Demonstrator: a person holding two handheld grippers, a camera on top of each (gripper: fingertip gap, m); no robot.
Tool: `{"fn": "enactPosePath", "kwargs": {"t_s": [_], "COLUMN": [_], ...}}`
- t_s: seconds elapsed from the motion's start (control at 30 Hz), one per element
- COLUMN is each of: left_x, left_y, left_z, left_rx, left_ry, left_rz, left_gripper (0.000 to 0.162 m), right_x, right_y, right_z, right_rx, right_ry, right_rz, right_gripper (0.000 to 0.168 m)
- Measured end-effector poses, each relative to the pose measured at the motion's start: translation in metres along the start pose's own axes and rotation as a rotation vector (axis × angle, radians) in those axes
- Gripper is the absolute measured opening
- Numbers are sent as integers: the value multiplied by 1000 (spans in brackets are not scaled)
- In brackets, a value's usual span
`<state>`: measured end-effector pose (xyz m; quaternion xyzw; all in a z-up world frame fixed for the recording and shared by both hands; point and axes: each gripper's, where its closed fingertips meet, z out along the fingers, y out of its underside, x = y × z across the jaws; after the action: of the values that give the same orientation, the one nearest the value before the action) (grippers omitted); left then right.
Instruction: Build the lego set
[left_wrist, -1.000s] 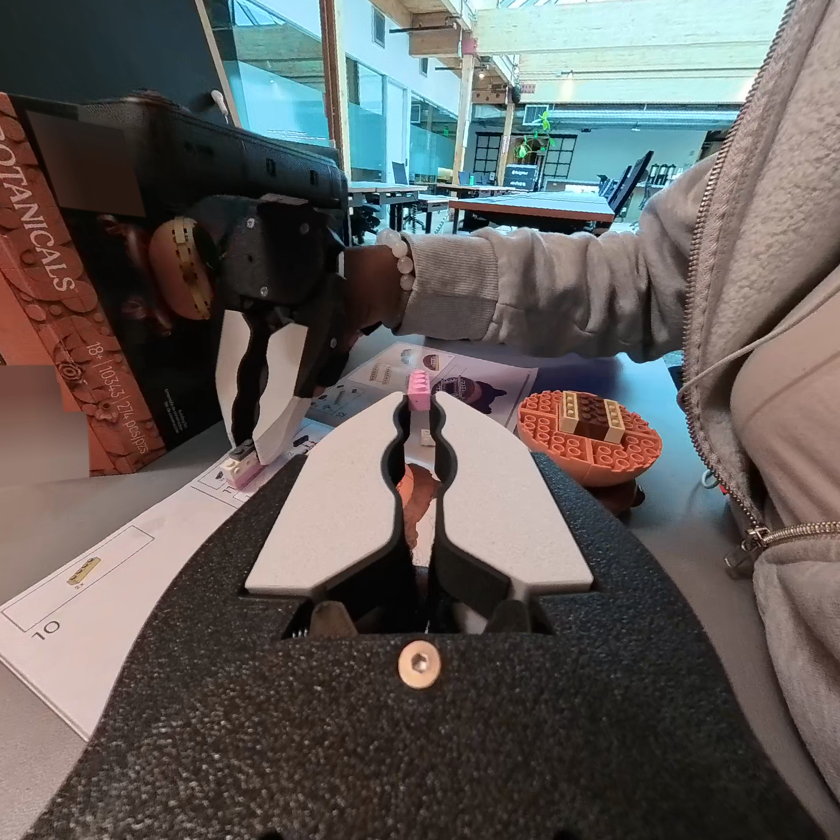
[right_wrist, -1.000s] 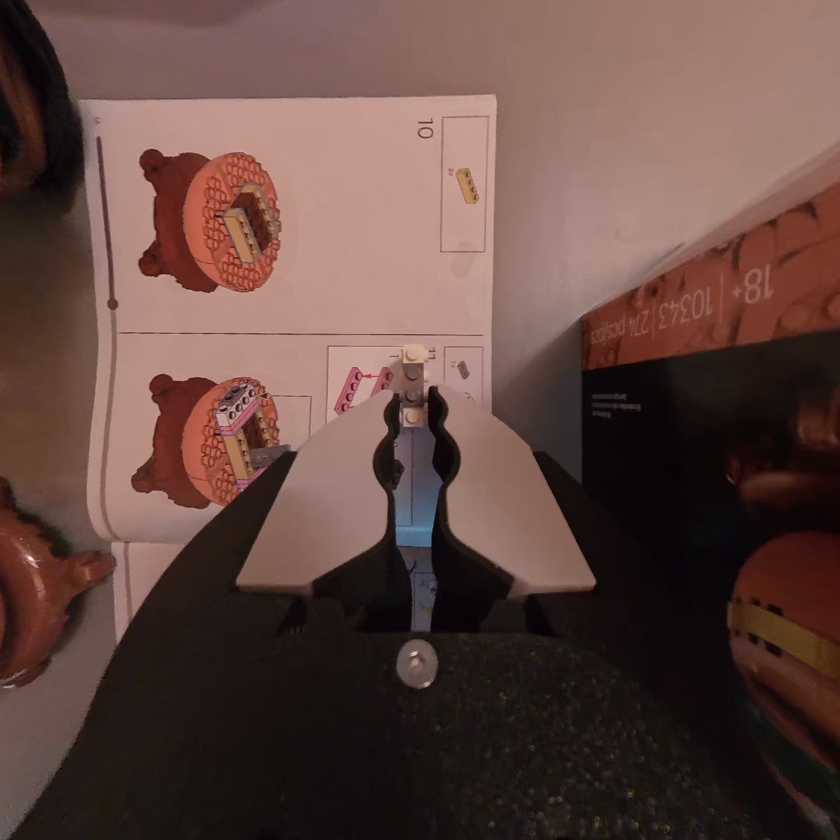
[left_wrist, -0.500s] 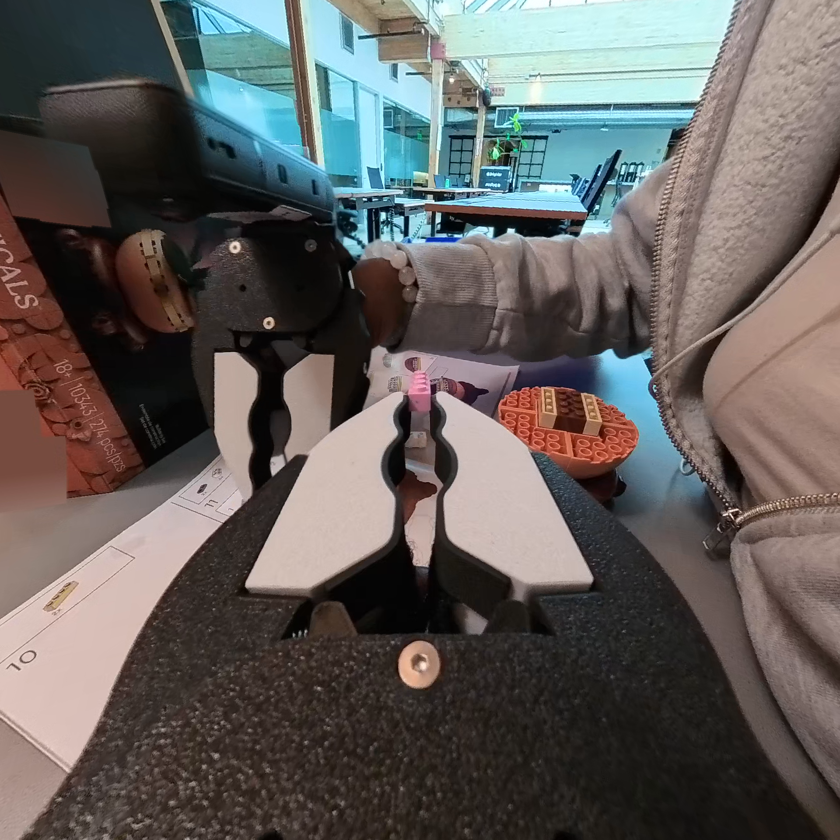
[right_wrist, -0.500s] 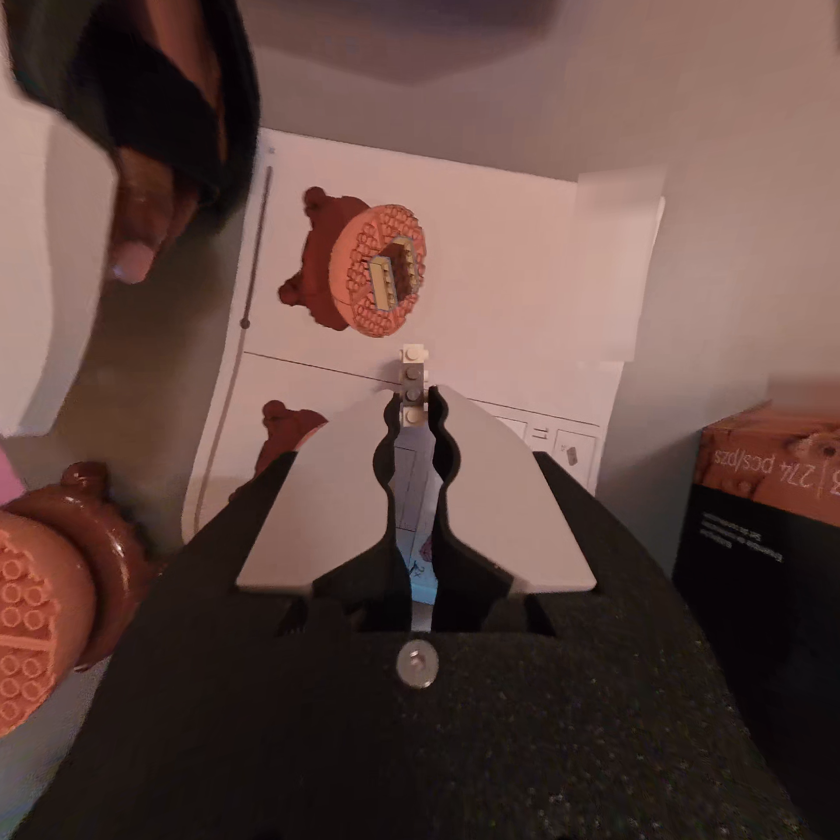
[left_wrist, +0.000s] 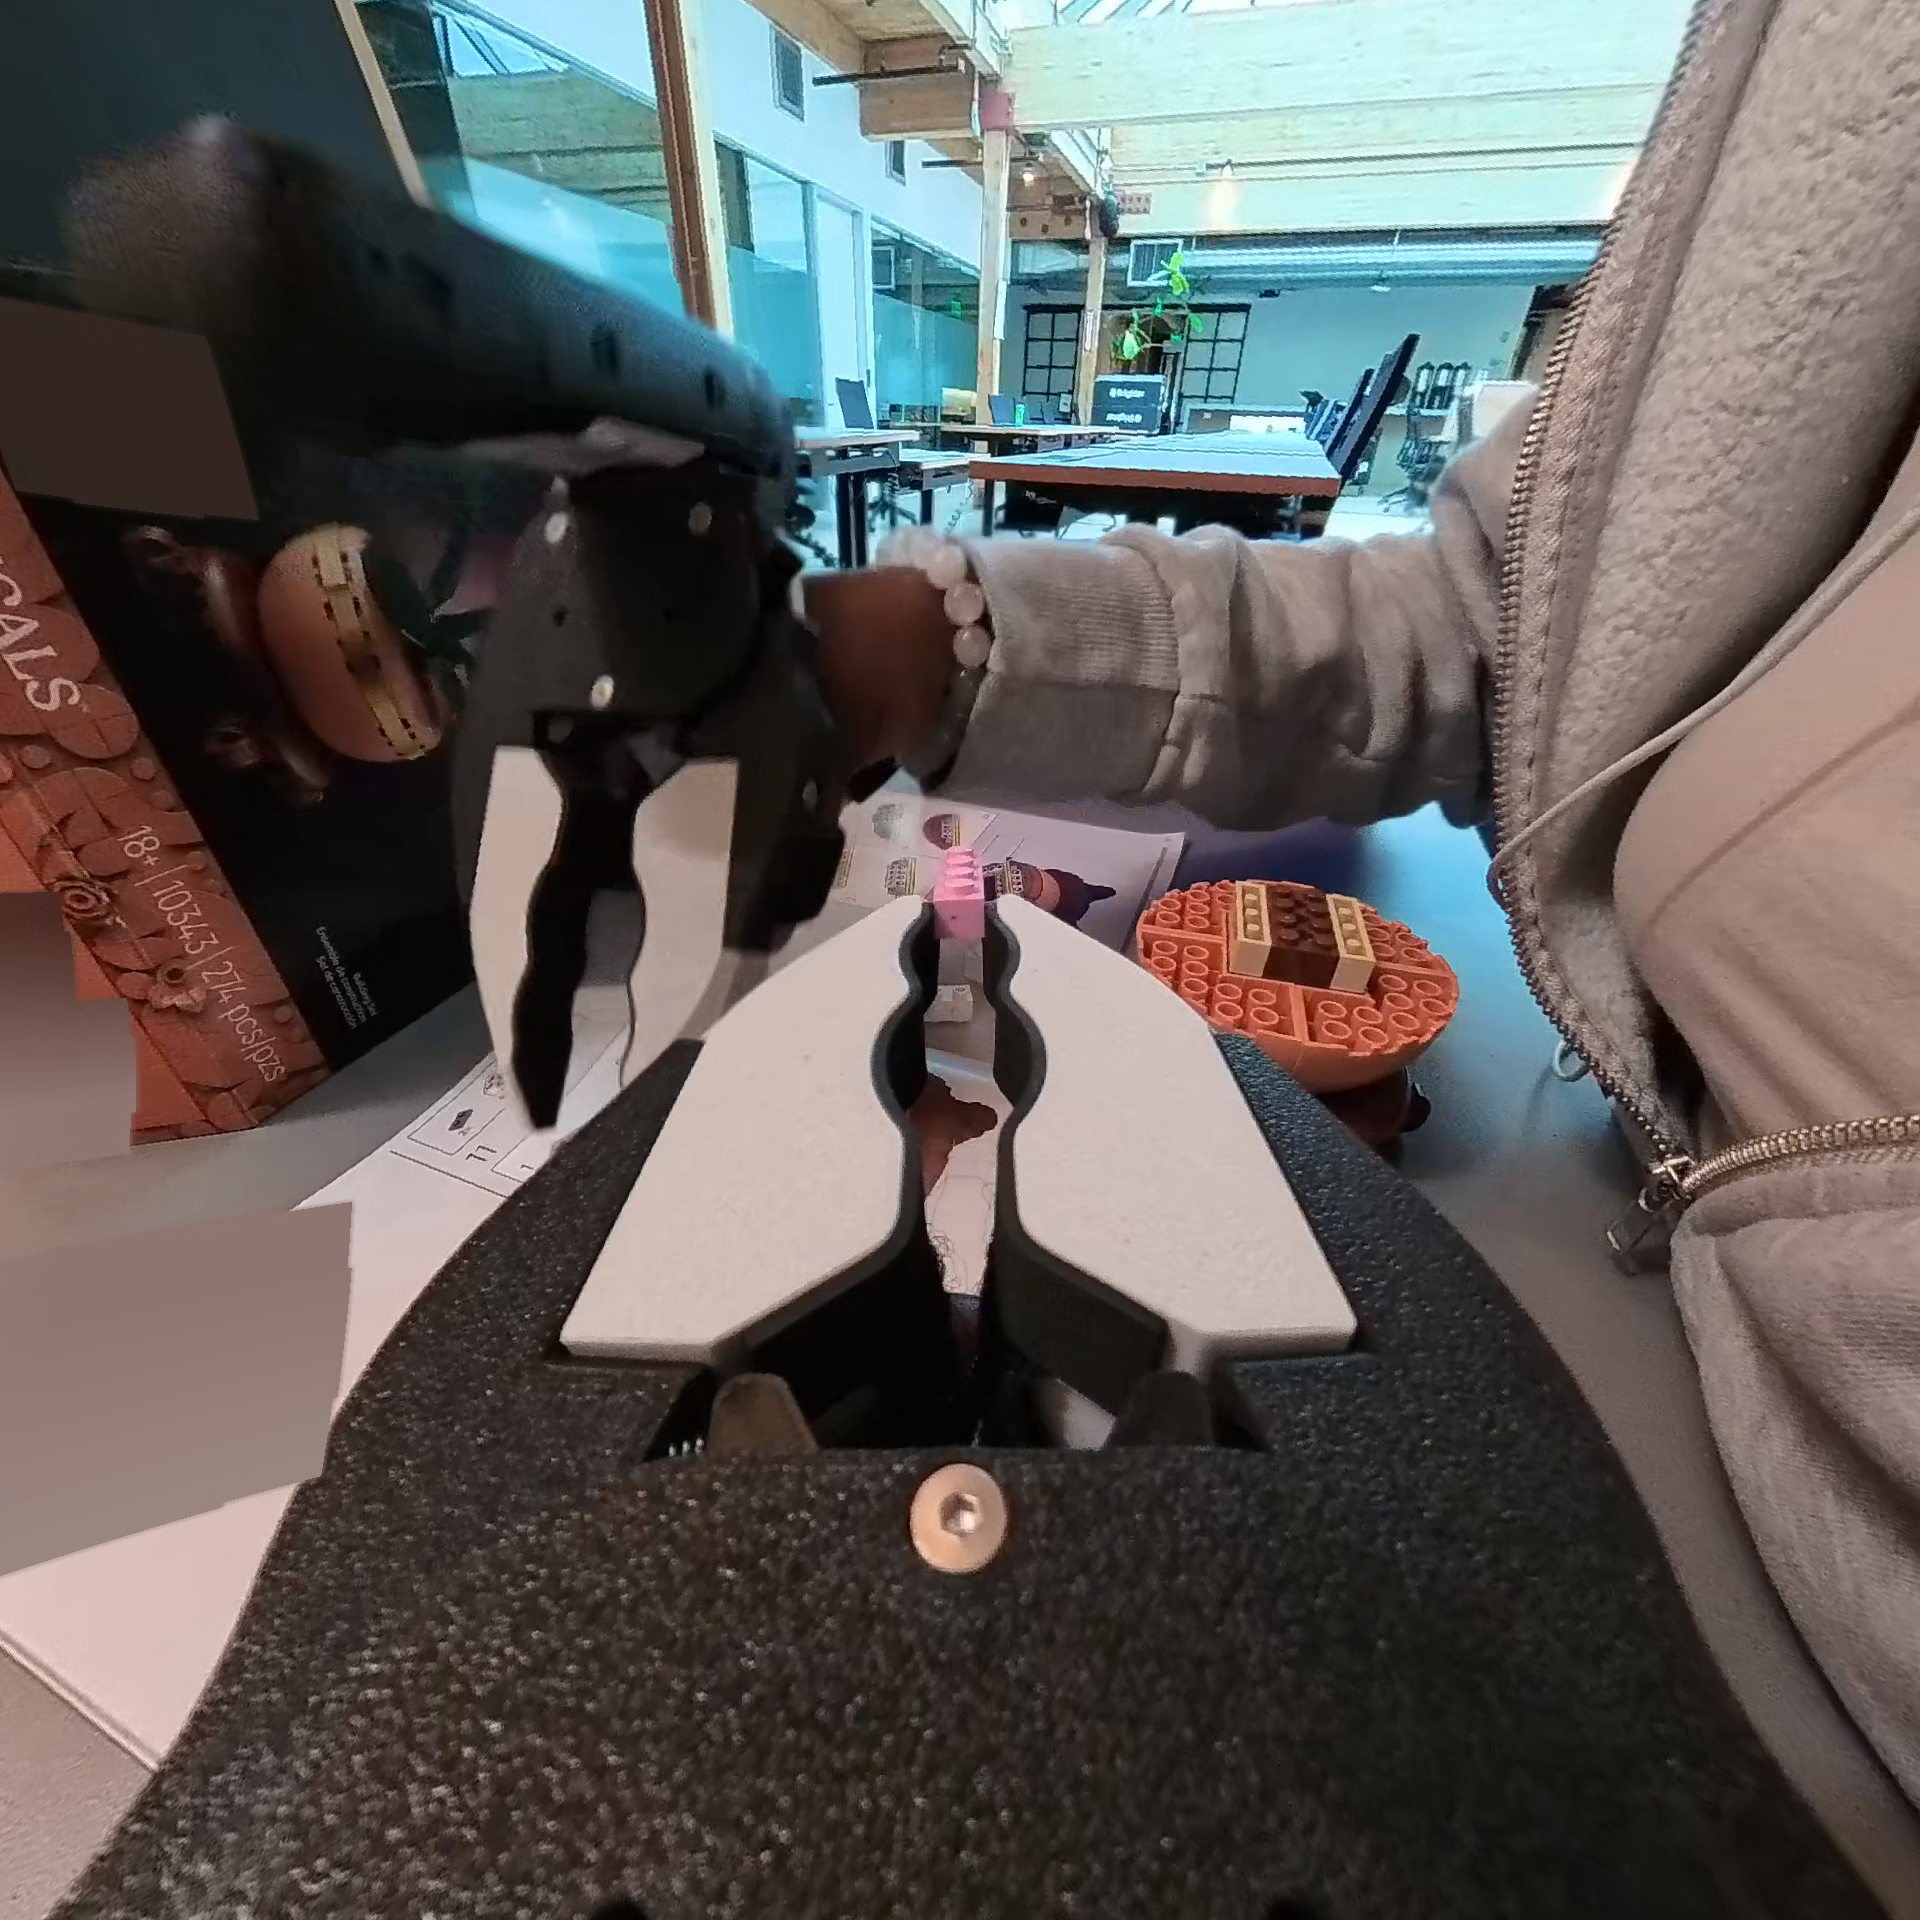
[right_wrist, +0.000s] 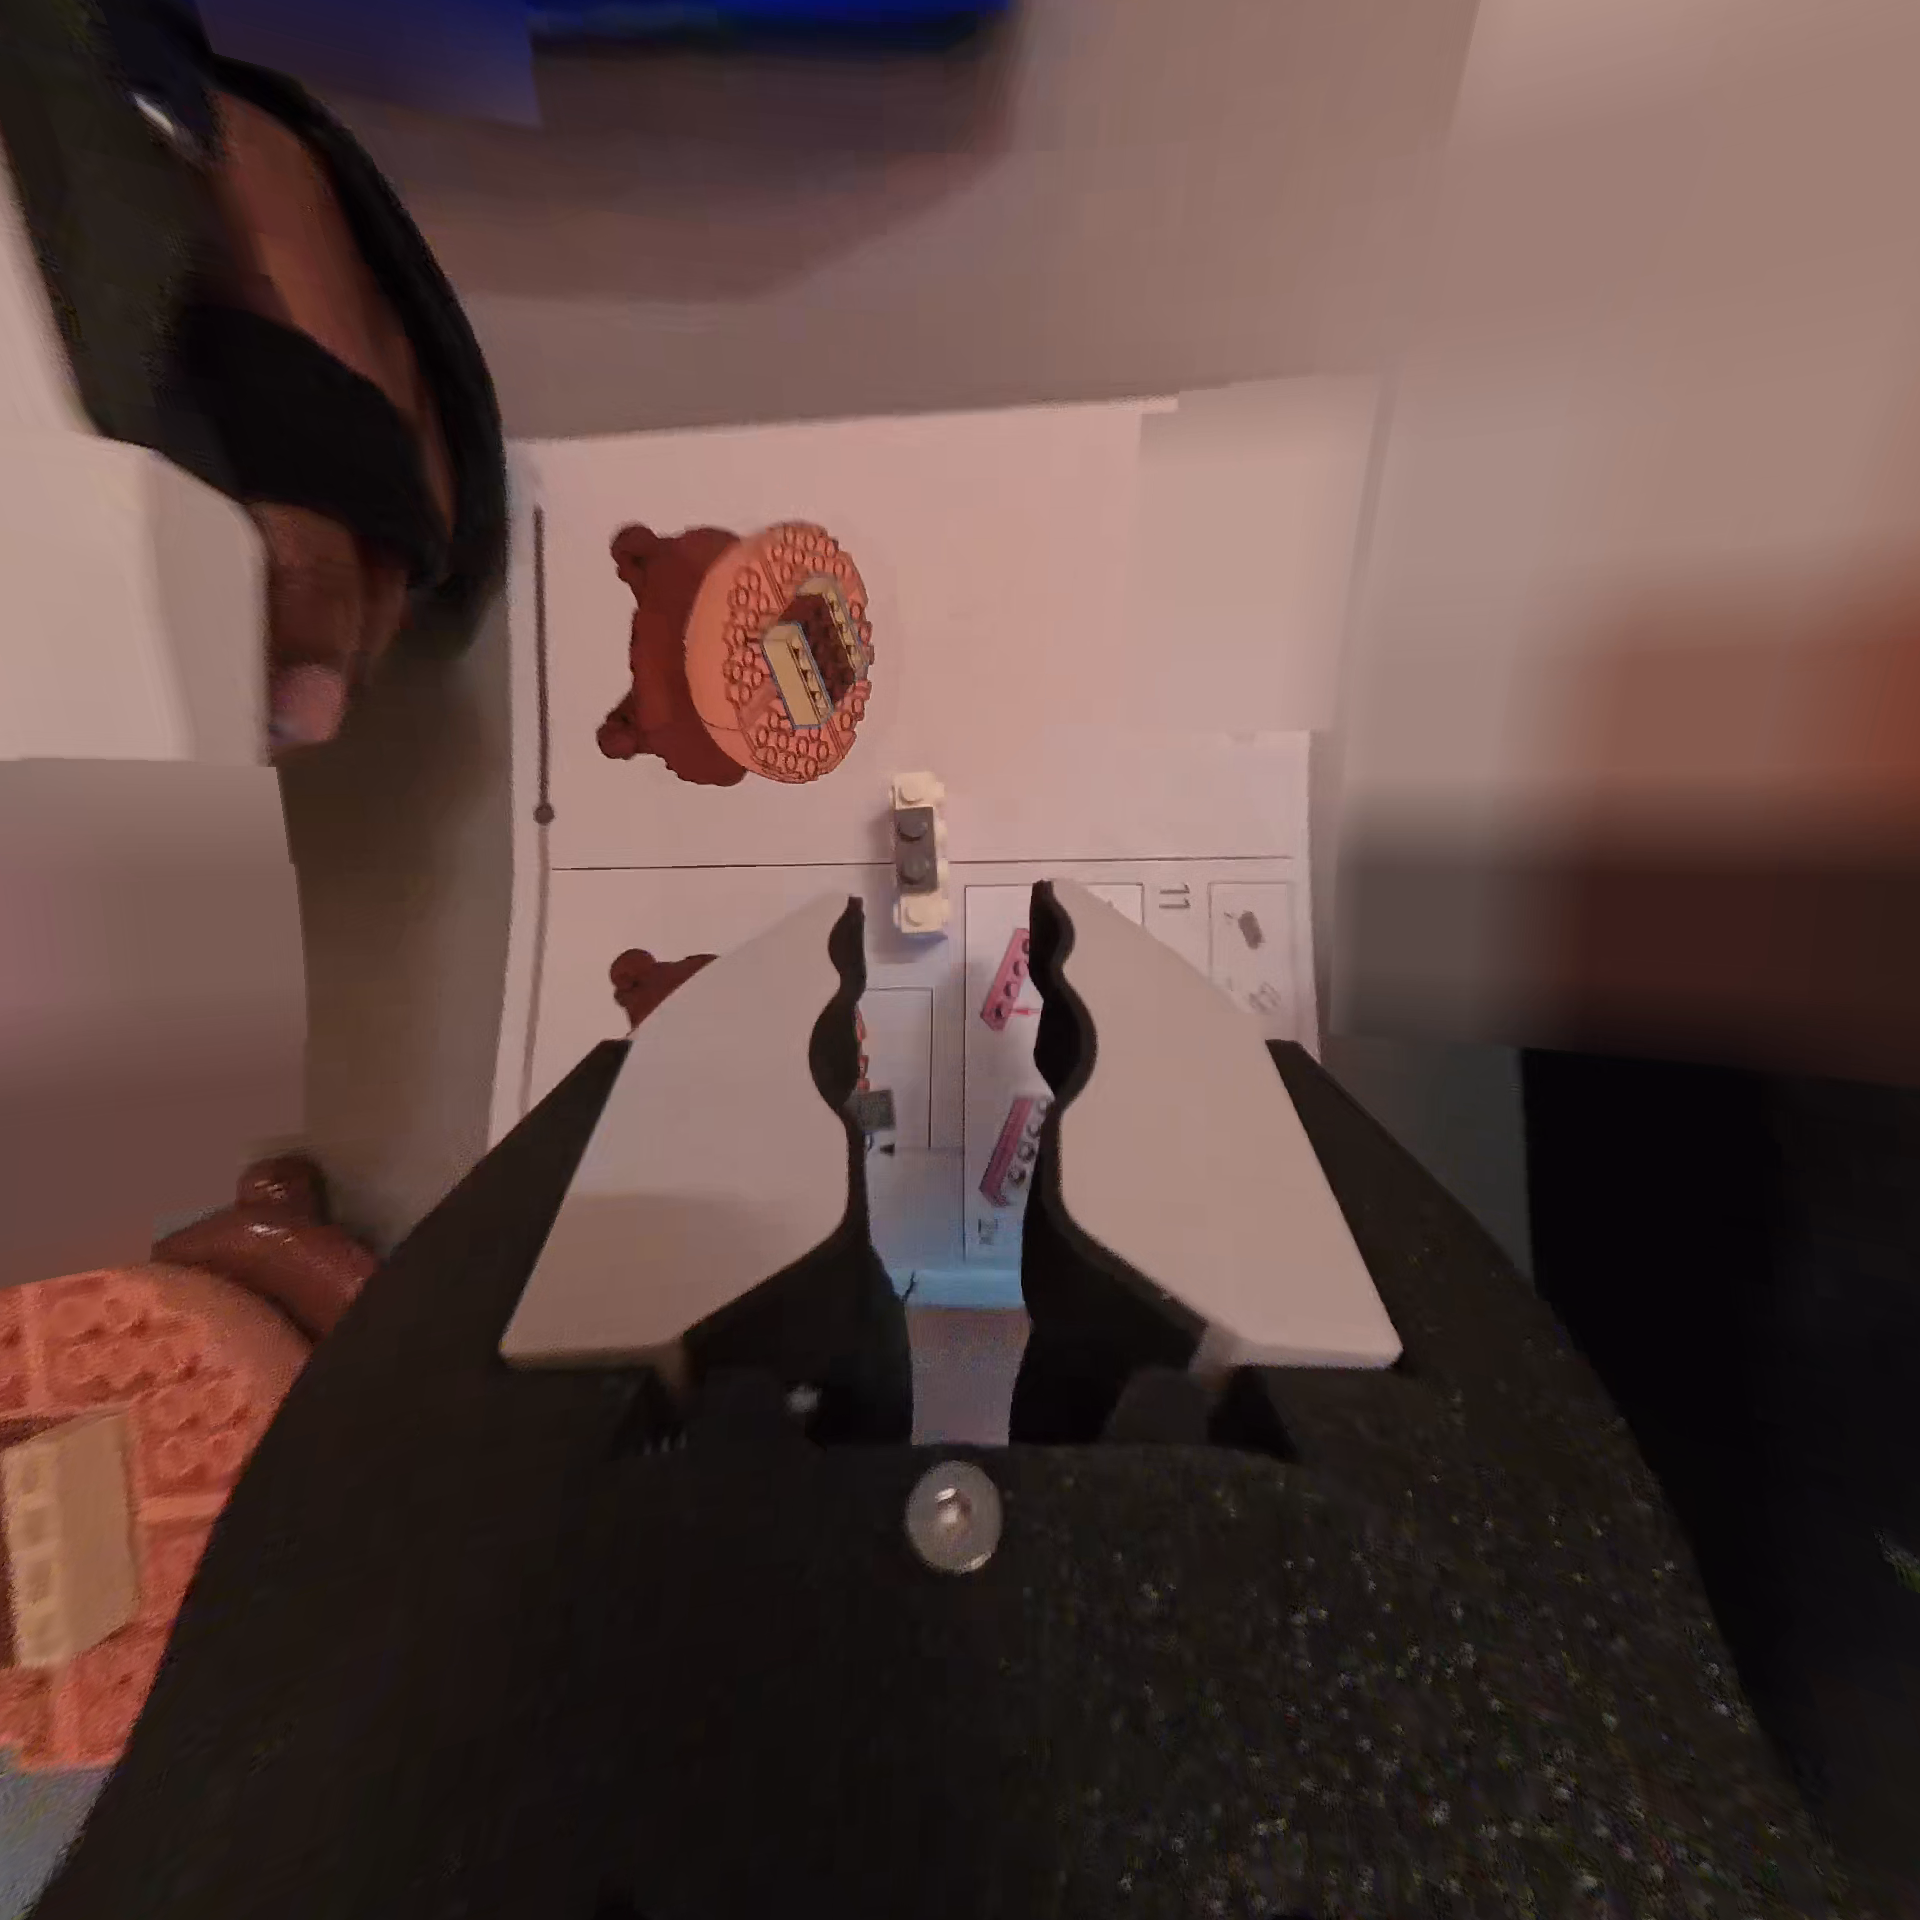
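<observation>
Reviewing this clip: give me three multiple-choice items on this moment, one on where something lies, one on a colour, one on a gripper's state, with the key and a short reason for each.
1. Where is the small white-and-grey studded lego piece?
A. on the open white instruction booklet
B. on the round orange studded lego base
C. between the right gripper's tips

2. What colour is the small brick in the left gripper?
A. blue
B. pink
C. green

3. How is the right gripper?
A. shut on a brick
B. shut on nothing
C. open

Key: A, it rests on the page beyond the tips; B, pink shows between the pads; C, a clear gap separates the fingers.
</observation>
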<state>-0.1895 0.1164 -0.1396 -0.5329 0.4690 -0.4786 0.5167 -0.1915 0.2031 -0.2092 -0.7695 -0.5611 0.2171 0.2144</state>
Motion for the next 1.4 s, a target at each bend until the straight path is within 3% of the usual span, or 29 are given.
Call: {"fn": "enactPosePath", "kwargs": {"t_s": [0.07,0.13,0.17,0.2,0.23,0.27,0.3,0.33,0.47,0.57,0.73,0.87,1.07,1.27,1.4], "left_x": [0,-1,-1,-1,-1,-1,-2,-2,-3,-3,-4,-4,-1,2,6], "left_y": [0,0,0,0,0,0,0,0,0,-1,-1,-1,0,1,2], "left_z": [0,0,0,0,0,0,0,0,0,1,2,2,4,6,7], "left_rx": [0,1,0,-1,-1,-1,-2,-1,4,13,11,12,3,-5,-15], "left_ry": [-2,-3,-4,-5,-5,-5,-5,-5,-11,-7,-14,-14,-3,17,34], "left_rz": [-1,-3,-4,-5,-7,-9,-11,-14,-26,-38,-43,-44,-35,-35,-10], "left_gripper": [7,7,7,7,7,7,7,7,7,7,7,7,7,7,7], "right_x": [4,4,2,-2,-6,-9,-17,-26,-48,-54,-48,-50,-44,-78,-96], "right_y": [-2,4,11,21,34,49,62,74,116,122,127,129,122,6,-28], "right_z": [-25,-53,-64,-70,-75,-77,-77,-76,-65,-60,-61,-58,-57,-104,-89], "right_rx": [94,193,230,254,256,245,243,240,135,126,90,126,125,405,345], "right_ry": [59,120,149,166,199,229,235,221,162,150,253,222,232,27,-79], "right_rz": [25,37,48,55,65,70,68,62,67,40,-45,18,-13,-145,-220], "right_gripper": [34,50,72,113,131,134,133,120,43,21,12,18,10,10,10]}}
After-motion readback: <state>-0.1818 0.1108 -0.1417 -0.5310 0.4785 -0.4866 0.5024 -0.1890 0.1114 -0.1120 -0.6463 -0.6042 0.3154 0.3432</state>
